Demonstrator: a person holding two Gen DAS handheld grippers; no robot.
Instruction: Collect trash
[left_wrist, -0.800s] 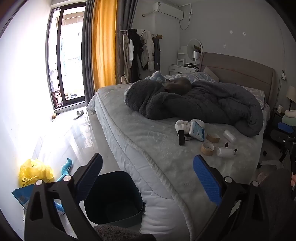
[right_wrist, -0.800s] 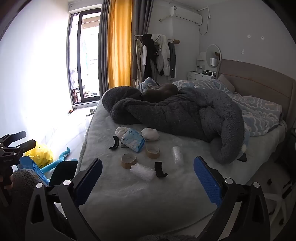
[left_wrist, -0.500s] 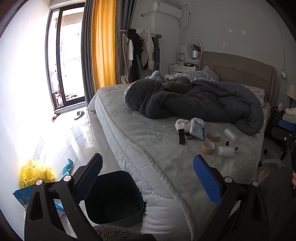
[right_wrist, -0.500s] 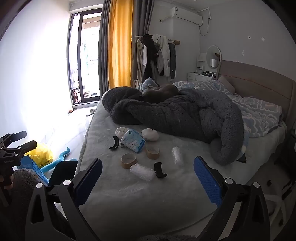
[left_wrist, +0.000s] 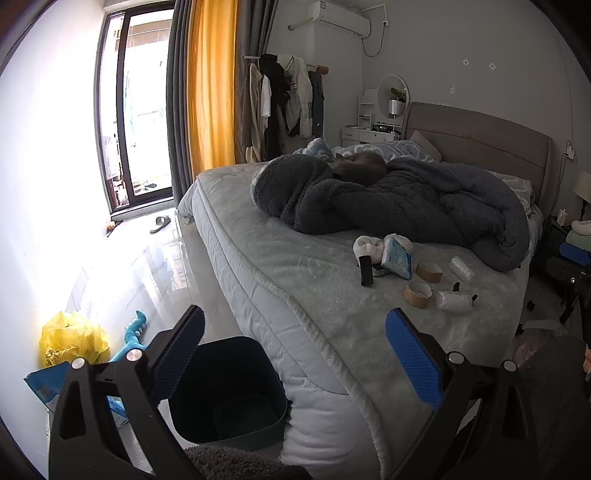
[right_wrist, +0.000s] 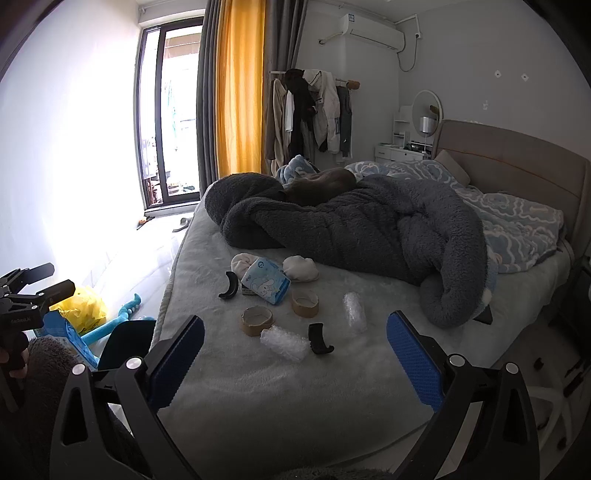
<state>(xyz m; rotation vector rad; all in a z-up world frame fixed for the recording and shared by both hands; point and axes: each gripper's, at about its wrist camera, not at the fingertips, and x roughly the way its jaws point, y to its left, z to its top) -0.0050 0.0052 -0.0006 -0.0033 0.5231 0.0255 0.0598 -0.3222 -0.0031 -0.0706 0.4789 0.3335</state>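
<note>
Bedroom, bed (right_wrist: 258, 387): tape rings (right_wrist: 257, 320), bubble wrap (right_wrist: 284, 343), tissue pack (right_wrist: 266, 282) unmoved near blanket (right_wrist: 351, 229); both grippers (left_wrist: 295, 350) (right_wrist: 295, 350) remain released, empty; collecting unstarted.

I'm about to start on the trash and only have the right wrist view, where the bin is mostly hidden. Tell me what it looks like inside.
Observer: The left wrist view looks straight into the dark bin. It has no lid, and I can see nothing in it.
Operator: Report the left gripper's jaws.
Observer: The left gripper has its jaws wide open with nothing between them.
Operator: Say where the bin stands relative to the bed.
Observer: It stands on the floor, right up against the near corner of the bed.
</note>
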